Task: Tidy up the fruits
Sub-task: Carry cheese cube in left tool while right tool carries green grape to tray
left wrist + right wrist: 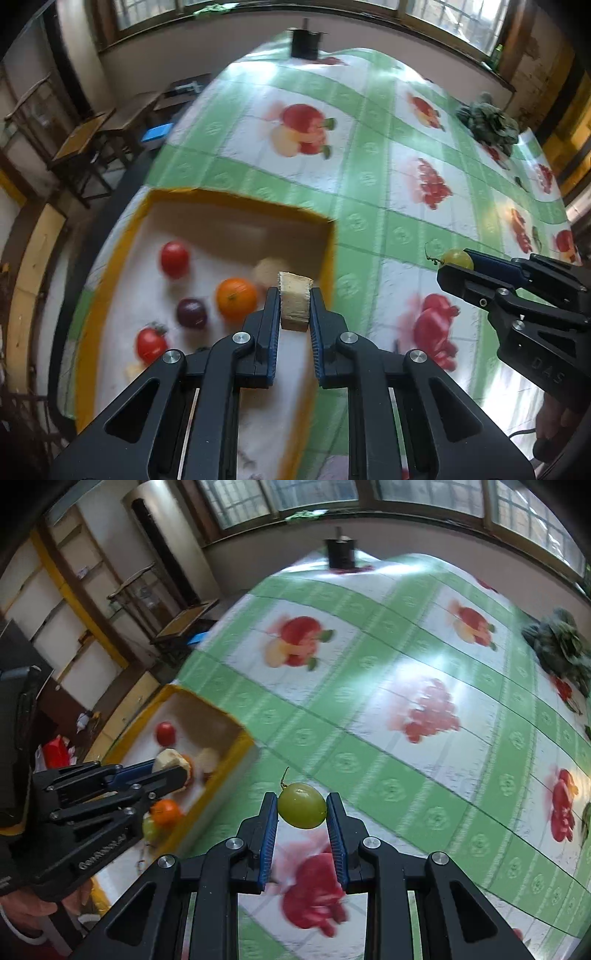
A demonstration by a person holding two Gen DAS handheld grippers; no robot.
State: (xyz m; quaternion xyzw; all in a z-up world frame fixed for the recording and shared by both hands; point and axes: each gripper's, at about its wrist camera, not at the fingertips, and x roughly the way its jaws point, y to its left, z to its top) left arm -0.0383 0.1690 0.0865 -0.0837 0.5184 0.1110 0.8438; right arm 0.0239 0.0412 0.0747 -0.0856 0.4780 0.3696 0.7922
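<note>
My left gripper (pixel 294 295) is shut on a pale fruit wedge (pixel 294 304), held above the right end of a yellow-rimmed box (pixel 177 195). The box holds a red tomato (pixel 174 259), an orange (pixel 236 298), a dark plum (pixel 191 313) and another tomato (pixel 150 344). My right gripper (pixel 301 806) is shut on a green grape (pixel 302 805) with a short stem, held above the tablecloth to the right of the box. In the left wrist view the right gripper (pixel 456 264) shows at the right with the grape (pixel 458 258). The left gripper (pixel 173 771) and its wedge (pixel 170 760) appear at the left of the right wrist view.
A green and white tablecloth printed with fruit (pixel 369 177) covers the table. A dark leafy bunch (pixel 487 122) lies at the far right. A black pot (pixel 304 42) stands at the far edge. Wooden desks (pixel 92 140) stand beyond the table's left side. A hand (pixel 33 908) holds the left gripper.
</note>
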